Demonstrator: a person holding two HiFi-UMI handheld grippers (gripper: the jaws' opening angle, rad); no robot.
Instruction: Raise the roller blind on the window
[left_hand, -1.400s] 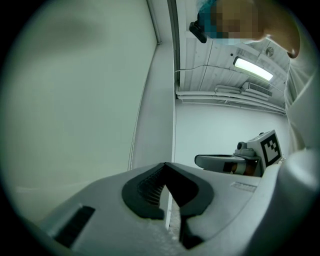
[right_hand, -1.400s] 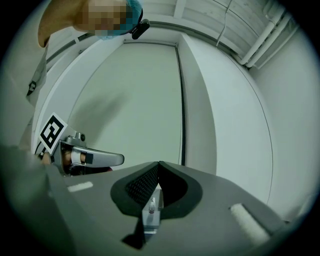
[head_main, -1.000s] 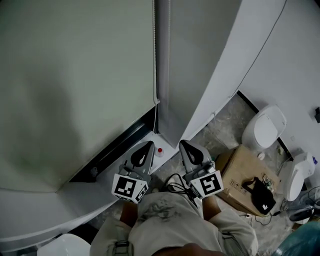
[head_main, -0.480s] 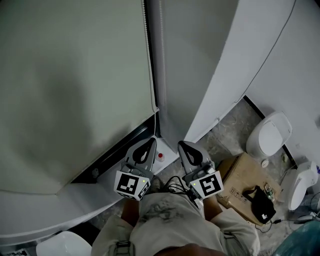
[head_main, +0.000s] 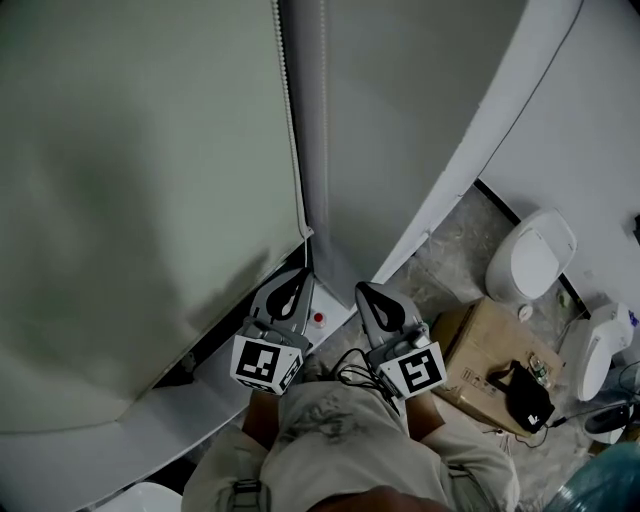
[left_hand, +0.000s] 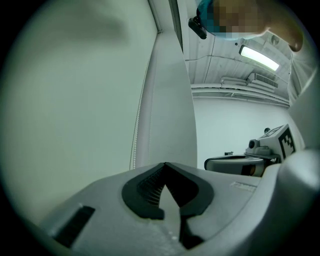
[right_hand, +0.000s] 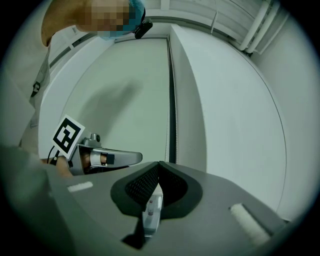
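Head view: both grippers are low in front of me, and the blind hangs down over the window.

I keep the left gripper (head_main: 296, 276) and right gripper (head_main: 366, 289) aimed towards the roller blind (head_main: 140, 180), close to its bead chain (head_main: 290, 130), ready to reach. Both pairs of fingers are pressed together and empty. The blind's top roller is cut off.

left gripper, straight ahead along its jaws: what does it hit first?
Most likely the pale upright frame strip beside the roller blind. The left gripper, jaws shut, points just right of the bead chain. Depth is unclear, so it might brush the chain first.
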